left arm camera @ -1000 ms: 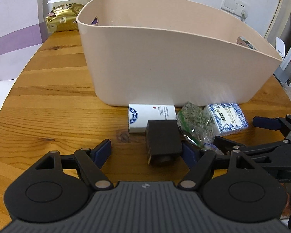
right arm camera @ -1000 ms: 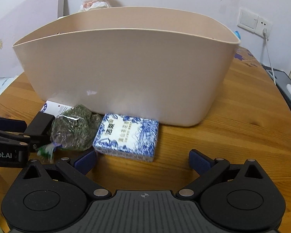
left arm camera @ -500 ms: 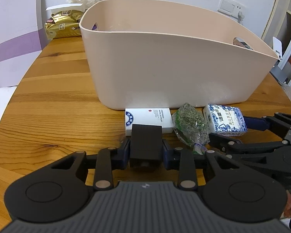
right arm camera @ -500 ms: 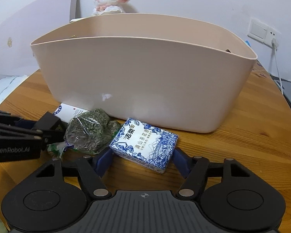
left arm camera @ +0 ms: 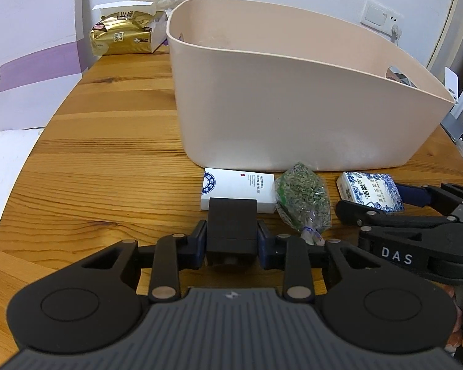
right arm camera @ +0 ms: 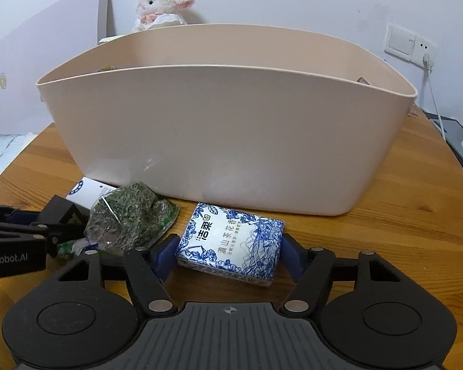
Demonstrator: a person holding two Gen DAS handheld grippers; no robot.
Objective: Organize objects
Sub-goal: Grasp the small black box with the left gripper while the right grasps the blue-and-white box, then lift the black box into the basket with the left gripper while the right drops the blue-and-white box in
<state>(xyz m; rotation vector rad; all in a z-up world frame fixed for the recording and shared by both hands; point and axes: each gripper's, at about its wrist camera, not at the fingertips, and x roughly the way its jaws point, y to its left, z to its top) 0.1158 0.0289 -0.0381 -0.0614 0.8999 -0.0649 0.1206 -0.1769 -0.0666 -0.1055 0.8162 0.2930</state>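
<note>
Now both tongs had closed in front of the beige bin [left arm camera: 293, 104]: my left tongs [left arm camera: 232, 240] clamped the black block [left arm camera: 232, 228], my right tongs [right arm camera: 228, 254] pinched the blue-patterned packet [right arm camera: 231, 243]. Both things looked barely off the bench [left arm camera: 108, 160], ready for lifting into the bin.

The tub [right arm camera: 225, 141] is plain beige; the table [left arm camera: 108, 166] is orange-brown wood with dark grain; the tissue pack [right arm camera: 231, 246] is white with blue floral print; the bag [left arm camera: 302, 197] holds green herbs; the block [left arm camera: 232, 228] is black; the box [left arm camera: 237, 185] is white with a blue emblem; the lamb [right arm camera: 160, 3] is white.
</note>
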